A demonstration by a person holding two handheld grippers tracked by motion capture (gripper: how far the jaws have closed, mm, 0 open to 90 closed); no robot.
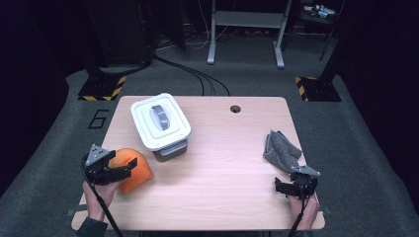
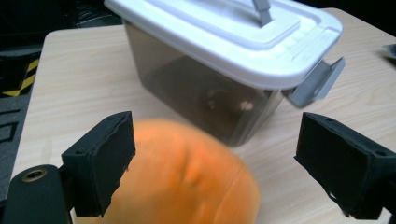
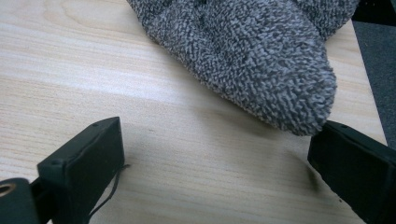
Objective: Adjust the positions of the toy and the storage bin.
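Between the left tool's point(image 2: 215, 163) wide-open jaws the orange soft thing point(image 2: 187, 179) is lying free on the bench point(image 2: 70, 70), just before the lidded box point(image 2: 224, 60); right tool point(image 3: 217, 168) is gaping beside the grey cloth point(image 3: 252, 56).

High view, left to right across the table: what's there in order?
Left tool → orange soft thing → white-lidded container → table's cable hole → grey cloth → right tool.
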